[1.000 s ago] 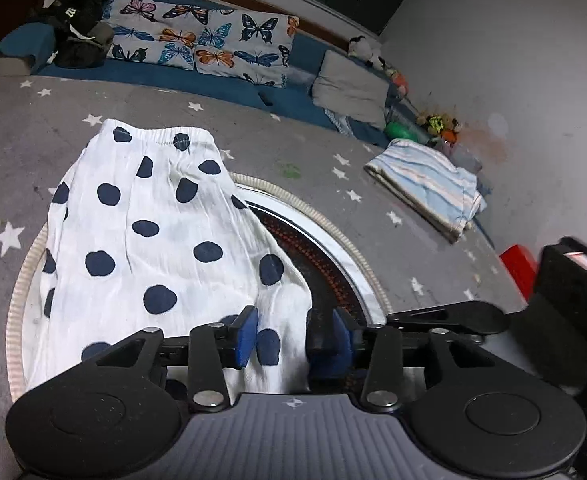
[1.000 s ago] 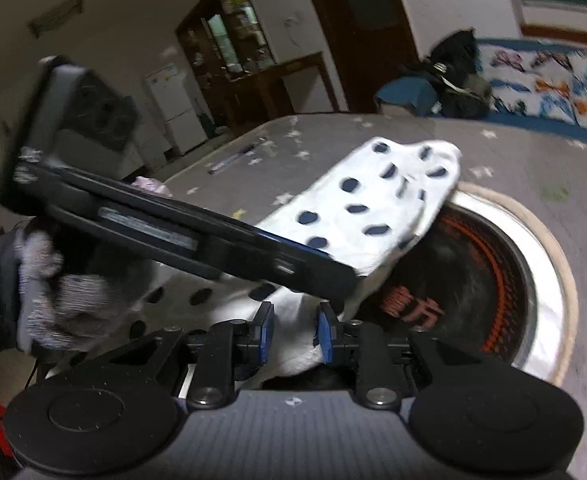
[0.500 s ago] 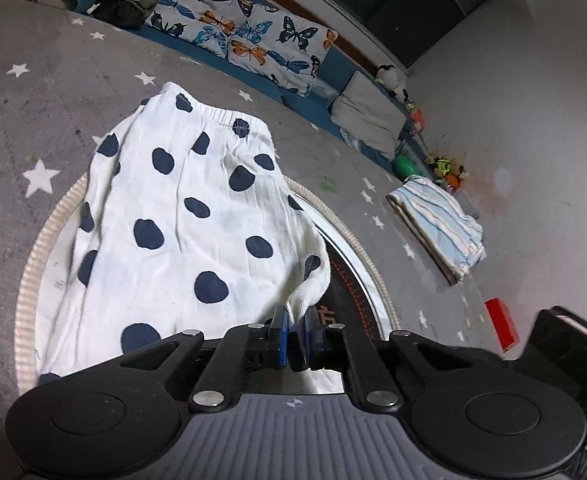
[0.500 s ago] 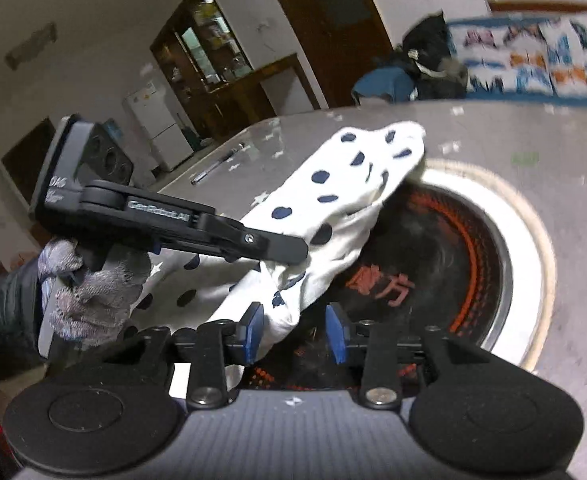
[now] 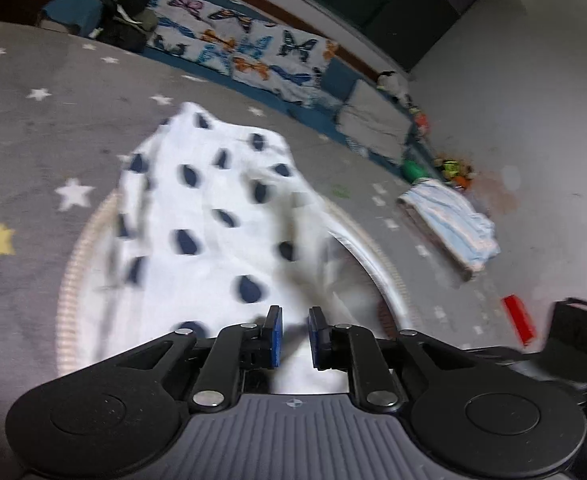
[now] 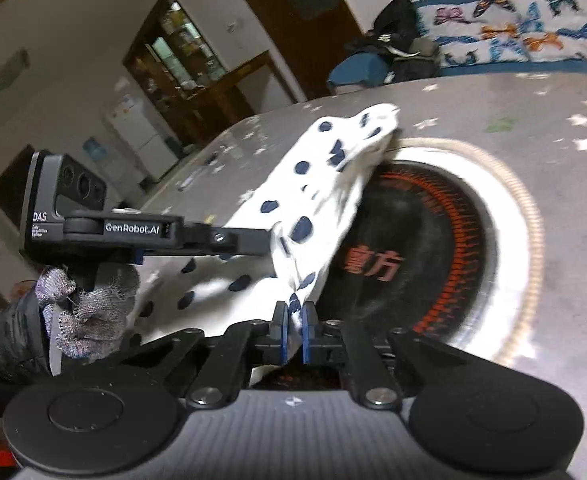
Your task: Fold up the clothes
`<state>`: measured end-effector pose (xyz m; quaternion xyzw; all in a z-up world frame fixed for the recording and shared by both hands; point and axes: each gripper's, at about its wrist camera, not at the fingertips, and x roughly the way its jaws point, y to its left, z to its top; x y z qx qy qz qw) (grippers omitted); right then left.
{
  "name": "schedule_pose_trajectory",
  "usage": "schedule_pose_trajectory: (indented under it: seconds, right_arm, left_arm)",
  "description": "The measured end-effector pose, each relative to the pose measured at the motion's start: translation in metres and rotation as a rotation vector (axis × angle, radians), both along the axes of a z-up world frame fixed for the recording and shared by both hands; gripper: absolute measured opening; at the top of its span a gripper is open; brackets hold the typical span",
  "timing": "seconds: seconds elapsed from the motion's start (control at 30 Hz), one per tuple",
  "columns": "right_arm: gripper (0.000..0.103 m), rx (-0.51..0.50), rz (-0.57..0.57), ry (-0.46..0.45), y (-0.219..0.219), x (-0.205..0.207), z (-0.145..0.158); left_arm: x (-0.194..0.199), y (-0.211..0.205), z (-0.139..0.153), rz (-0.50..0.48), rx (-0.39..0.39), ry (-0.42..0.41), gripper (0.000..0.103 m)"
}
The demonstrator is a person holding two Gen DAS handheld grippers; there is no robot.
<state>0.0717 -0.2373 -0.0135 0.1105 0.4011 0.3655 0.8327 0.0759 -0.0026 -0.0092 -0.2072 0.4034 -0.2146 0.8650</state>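
A white garment with navy dots [image 5: 213, 208] lies over a round white-rimmed disc [image 5: 377, 264] on a grey star-patterned surface. My left gripper [image 5: 293, 336] is at the garment's near edge. Its jaws are opening slightly, with a thick fold of cloth filling the gap between the blue pads. In the right wrist view the left gripper [image 6: 269, 242] reaches in from the left, and the garment [image 6: 313, 184] bunches and rises at its tip. My right gripper [image 6: 293, 332] is shut, pinching a dotted corner of the same garment just below that. The picture is blurred.
The disc's black centre [image 6: 413, 240] has red characters and lies bare to the right. A folded blue-striped cloth [image 5: 453, 220] sits at the far right, with a red object [image 5: 517, 322] nearer. Butterfly pillows [image 5: 253, 52] line the far edge. A gloved hand [image 6: 89, 320] holds the left gripper.
The left gripper went from open to pinched on the garment's near edge, then widened a little. The right gripper opened wider, then shut on a corner. The garment's near part has lifted and bunched.
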Motion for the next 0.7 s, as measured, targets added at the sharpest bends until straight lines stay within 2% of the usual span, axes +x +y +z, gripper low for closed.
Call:
schedule_pose_trajectory:
  seconds: [0.1,0.3,0.6,0.67,0.7]
  right_arm:
    - [0.006,-0.028,-0.028,0.013,-0.004,-0.003,-0.002]
    - [0.006,-0.07,-0.058,0.031,-0.006,-0.008,-0.006]
    - [0.006,-0.098,-0.067,0.036,-0.002,-0.008,-0.003]
    - [0.006,-0.103,-0.069,0.036,-0.002,-0.009,-0.003]
    - [0.006,-0.104,-0.069,0.037,-0.002,-0.009,-0.003]
  left_arm:
    - [-0.003,0.01,-0.003,0.042,0.056,-0.003,0.015]
    - [-0.012,0.016,0.005,0.122,0.274,-0.102,0.013]
    - [-0.007,0.013,0.01,0.175,0.386,-0.148,0.017]
    - [-0.004,0.012,0.011,0.191,0.407,-0.163,0.028]
    - [-0.001,0.012,0.011,0.193,0.42,-0.17,0.029]
